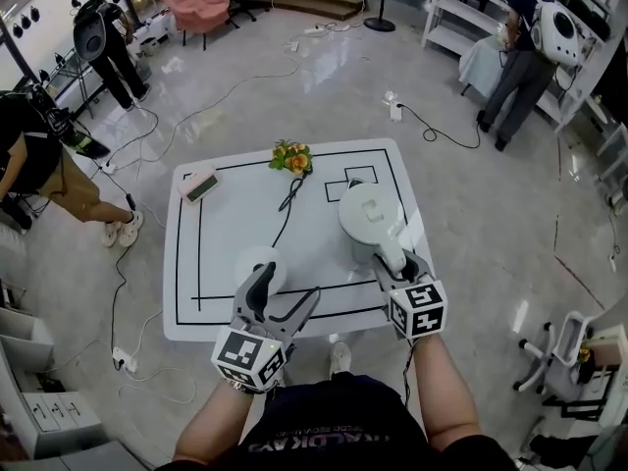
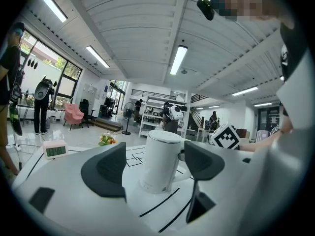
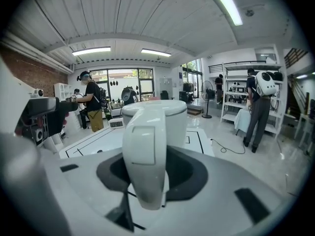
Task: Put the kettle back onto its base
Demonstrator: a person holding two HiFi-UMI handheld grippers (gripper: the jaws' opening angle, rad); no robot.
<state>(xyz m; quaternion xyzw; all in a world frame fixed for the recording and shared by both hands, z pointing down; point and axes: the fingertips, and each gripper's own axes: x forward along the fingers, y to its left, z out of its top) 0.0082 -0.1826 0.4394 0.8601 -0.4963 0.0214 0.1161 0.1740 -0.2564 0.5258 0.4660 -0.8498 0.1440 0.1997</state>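
A white electric kettle point(image 1: 367, 216) stands upright on the right half of the white table point(image 1: 216, 312), its handle point(image 3: 144, 156) pointing toward me. My right gripper point(image 1: 395, 260) is shut on that handle, with a dark pad on each side of it point(image 3: 147, 171). The round white base point(image 1: 253, 260) lies on the table to the kettle's left, and its black cord runs away to the far edge. My left gripper point(image 1: 288, 283) hovers just near of the base, open and holding nothing. In the left gripper view the kettle point(image 2: 160, 161) shows well beyond the open jaws point(image 2: 153, 166).
A small pink digital clock point(image 1: 201, 184) and a flower bunch point(image 1: 291, 157) sit near the table's far edge. Black lines mark the tabletop. Cables trail over the floor, people stand at left and far right, and a white shelf point(image 1: 461, 8) stands behind.
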